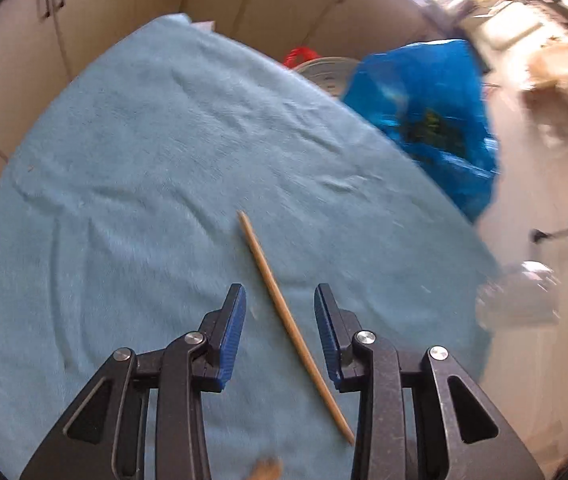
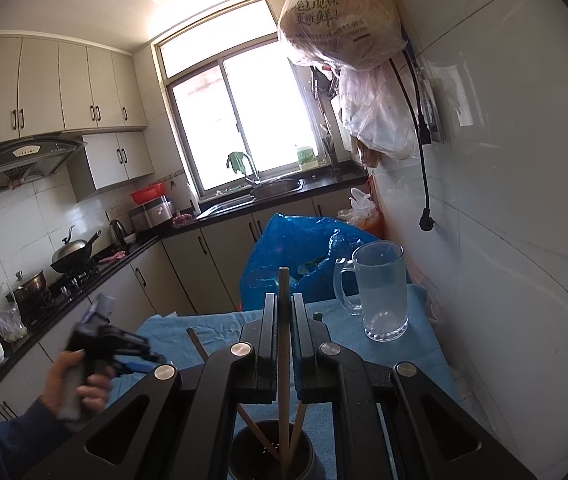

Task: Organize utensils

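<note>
A wooden chopstick (image 1: pixel 284 312) lies slantwise on the blue towel (image 1: pixel 144 160). My left gripper (image 1: pixel 280 294) hovers over it pointing steeply down. Its jaws are open, one blue pad on each side of the stick and neither touching it. In the right wrist view a hand holds the left gripper (image 2: pixel 144 360), which looks blurred, at the towel's left side. My right gripper (image 2: pixel 284 300) is shut on an upright chopstick (image 2: pixel 283 320). Its lower end stands in a dark round holder (image 2: pixel 244 452) with other chopsticks. Another stick (image 2: pixel 196 342) lies on the towel (image 2: pixel 347 332).
A glass mug (image 2: pixel 383 292) stands on the towel's far right by the wall, blurred in the left wrist view (image 1: pixel 519 296). A blue plastic bag (image 2: pixel 295 256) sits behind the table. The kitchen counter with stove and pots (image 2: pixel 68 264) runs along the left.
</note>
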Motion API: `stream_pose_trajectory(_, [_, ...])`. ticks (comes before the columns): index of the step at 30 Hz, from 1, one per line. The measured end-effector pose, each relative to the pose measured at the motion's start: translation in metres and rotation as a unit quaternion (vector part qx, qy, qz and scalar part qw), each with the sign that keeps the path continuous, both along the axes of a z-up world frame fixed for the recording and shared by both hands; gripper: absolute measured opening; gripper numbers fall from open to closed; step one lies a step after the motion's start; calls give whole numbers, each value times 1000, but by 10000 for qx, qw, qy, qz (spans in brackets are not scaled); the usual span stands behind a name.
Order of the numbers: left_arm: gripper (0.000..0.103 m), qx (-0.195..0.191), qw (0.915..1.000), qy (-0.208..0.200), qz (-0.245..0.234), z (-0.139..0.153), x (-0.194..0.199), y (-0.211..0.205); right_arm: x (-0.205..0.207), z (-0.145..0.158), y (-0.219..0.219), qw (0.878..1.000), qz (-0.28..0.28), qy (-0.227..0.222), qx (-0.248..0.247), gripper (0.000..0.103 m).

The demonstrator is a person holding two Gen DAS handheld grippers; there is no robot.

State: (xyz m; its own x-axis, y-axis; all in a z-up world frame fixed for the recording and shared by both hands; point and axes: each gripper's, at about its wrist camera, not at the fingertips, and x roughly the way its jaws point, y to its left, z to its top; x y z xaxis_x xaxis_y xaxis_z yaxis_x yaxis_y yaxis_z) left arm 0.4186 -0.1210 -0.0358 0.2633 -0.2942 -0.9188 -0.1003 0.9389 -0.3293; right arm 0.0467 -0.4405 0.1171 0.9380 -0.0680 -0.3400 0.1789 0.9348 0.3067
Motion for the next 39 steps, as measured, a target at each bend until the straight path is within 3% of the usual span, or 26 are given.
stream_pose_trajectory(4, [33,392,9987,280,136,-22,21,-11,5,-2,-2,10000,20,43,-1,6])
stream_pose_trajectory(7, [29,872,9961,98,-3,-22,23,-30,7,-3,-3,10000,42,36,-22,6])
stream_pose_trajectory(9, [12,1431,9896,-114,-107,-21,18,-46,8,-3,-3,10000,38,31,-15,6])
stream_pose_trajectory(10, [11,1589,9870,-197,-136,-21,16,-50,8,-4,-3,10000,44,36,9,6])
stream_pose_trajectory(12, [5,1487,9883,-327,-123,-19,9,-49,8,-6,-4,10000,39,41,61,6])
stream_pose_trajectory(16, [5,891,9943,-508,-296,-13,-13,-34,6,-7,-9,9999,11,45,146,6])
stream_pose_trajectory(22, [5,220,9892,-1321,-596,48,-70,-23,-2,-5,-13,9998,-56,-7,173,6])
stream_pose_trajectory(26, [5,-7,9763,-1988,-858,101,-120,-26,-8,-4,-13,9997,-92,-64,218,6])
stream_pose_trajectory(30, [5,-63,9573,-2666,-1121,151,-164,-30,-11,-4,-10,9998,-97,-66,182,6])
stream_pose_trajectory(35, [5,-104,9390,-3163,-1349,193,-199,-34,-11,-7,-10,9997,-123,-55,185,6])
stream_pose_trajectory(39, [5,-96,9293,-3375,-1498,215,-217,-37,-10,-7,-10,9997,-125,-18,225,6])
